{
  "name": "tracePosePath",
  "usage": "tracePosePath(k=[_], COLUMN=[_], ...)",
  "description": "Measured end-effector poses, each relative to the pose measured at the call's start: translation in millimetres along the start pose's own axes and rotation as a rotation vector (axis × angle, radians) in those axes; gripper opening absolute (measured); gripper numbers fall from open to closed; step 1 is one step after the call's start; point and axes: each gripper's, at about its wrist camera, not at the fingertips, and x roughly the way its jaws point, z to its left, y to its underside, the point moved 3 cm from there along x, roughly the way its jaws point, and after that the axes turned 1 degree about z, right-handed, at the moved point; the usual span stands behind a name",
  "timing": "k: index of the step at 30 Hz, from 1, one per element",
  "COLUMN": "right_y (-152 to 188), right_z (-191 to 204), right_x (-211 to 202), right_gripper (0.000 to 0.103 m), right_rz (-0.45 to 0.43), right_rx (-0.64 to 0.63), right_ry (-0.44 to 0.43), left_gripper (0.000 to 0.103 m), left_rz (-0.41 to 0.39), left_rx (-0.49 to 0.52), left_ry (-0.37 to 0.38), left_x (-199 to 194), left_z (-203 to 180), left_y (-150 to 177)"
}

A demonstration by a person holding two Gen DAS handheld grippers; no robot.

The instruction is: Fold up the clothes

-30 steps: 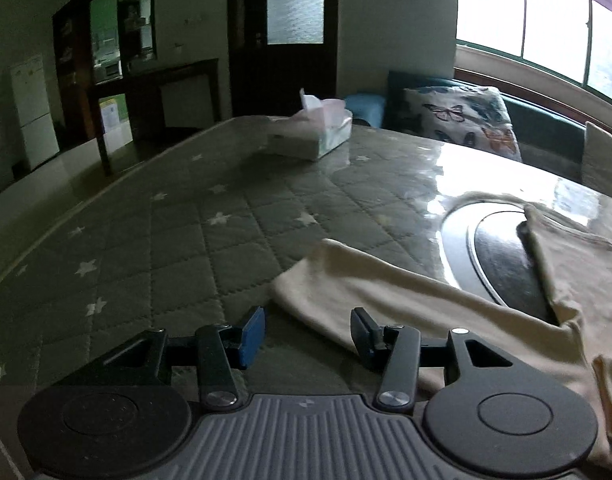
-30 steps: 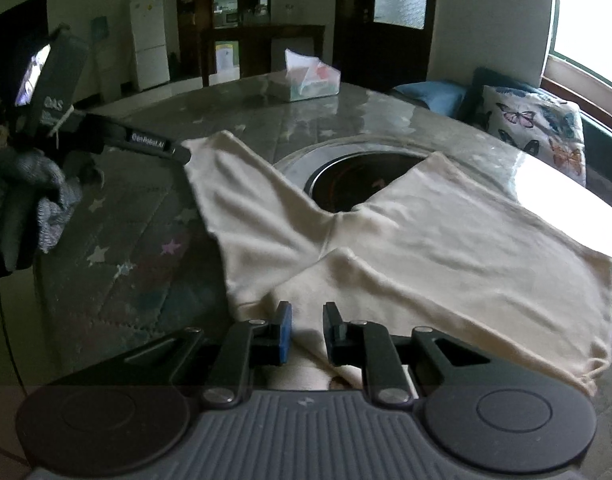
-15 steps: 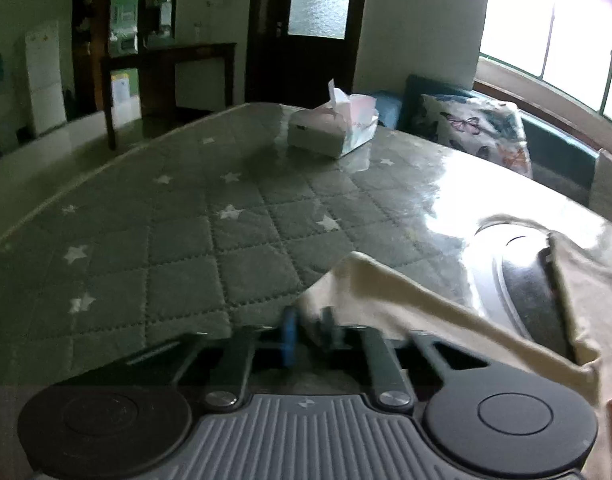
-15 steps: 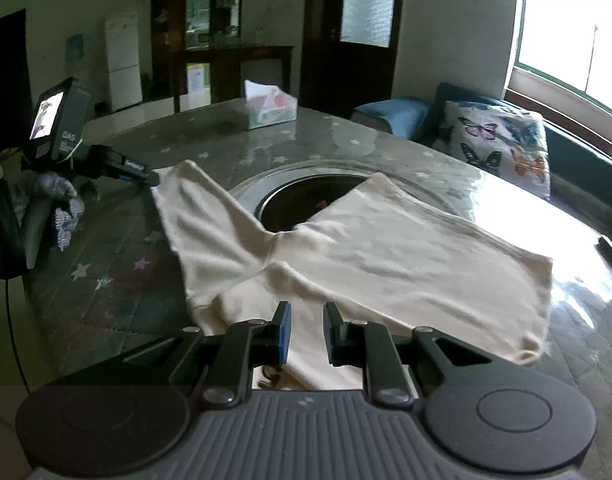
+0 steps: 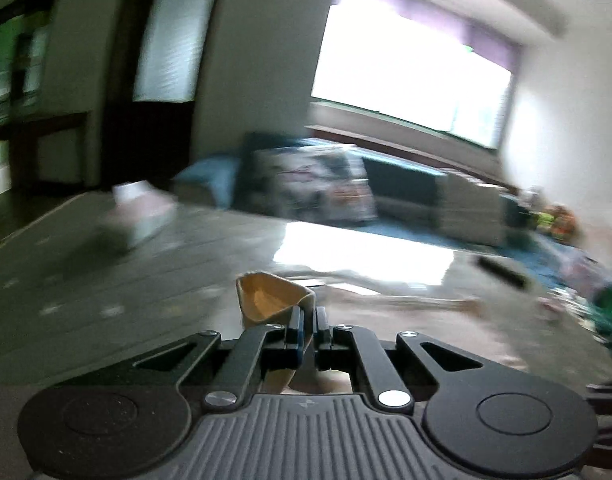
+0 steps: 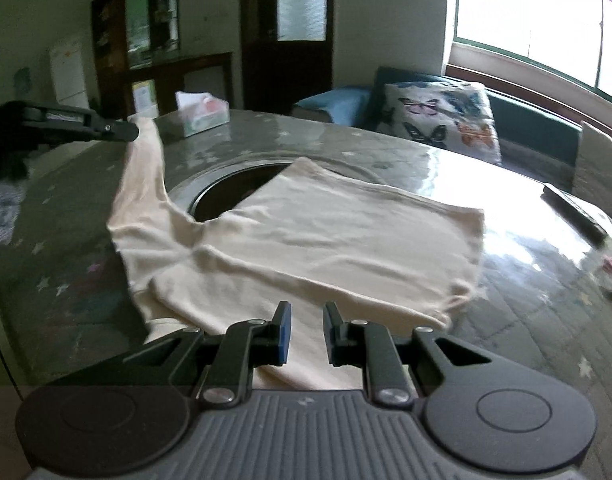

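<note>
Cream garment (image 6: 317,240) lies spread over the counter (image 6: 525,320), partly across the dark round recess (image 6: 226,196) set into it. Body of the cloth is flat; one long end is lifted off the surface at the left.

Left hand-held gripper (image 5: 309,320): jaws pressed together on a corner of the cloth, a small fold of it poking up past the fingertips. From the right wrist view I see that same gripper (image 6: 126,131) holding the end clear of the counter, the fabric hanging from it in a taut strip. I read this as the pickup for a fold: the end is raised so it can be carried over the flat part. Left view is badly smeared, so detail beyond the pinch is unreliable.

Right hand-held gripper (image 6: 307,320): jaws narrowly parted, cloth running between and under them at the near hem. I cannot tell if the pads actually press on it. My guess is it anchors the near edge so the garment does not slide.

Tissue box (image 6: 202,114) sits at the far side, well apart from the cloth.
</note>
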Motion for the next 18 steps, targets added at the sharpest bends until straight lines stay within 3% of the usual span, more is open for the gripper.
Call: tracePosePath(k=[6, 9, 14, 17, 18], right_y=[6.1, 11.1, 18.7, 19.7, 19.7], right_z=[-26.3, -38.0, -50.0, -52.7, -53.2], right_x=[-10.7, -12.8, -13.5, -13.3, -13.1], right_gripper=[0.017, 0.017, 0.017, 0.017, 0.017], right_rz=[-0.019, -0.016, 0.000, 0.003, 0.004], right_rx=[0.072, 0.114, 0.168, 0.190, 0.198], right_ry=[0.063, 0.085, 0.102, 0.096, 0.091], left_gripper=[0.004, 0.005, 0.009, 0.023, 0.033], left_rz=[0.002, 0.071, 0.182, 0.214, 0.216], left_rx=[0.087, 0.112, 0.181, 0.217, 0.221], left_ry=[0.215, 0.305, 0.383, 0.381, 0.375], left_x=[1.3, 12.7, 23.3, 23.1, 21.1], left_z=[-73.9, -102.2, -129.9, -131.9, -129.1], left_y=[4.6, 18.5, 48.8, 61.5, 64.3])
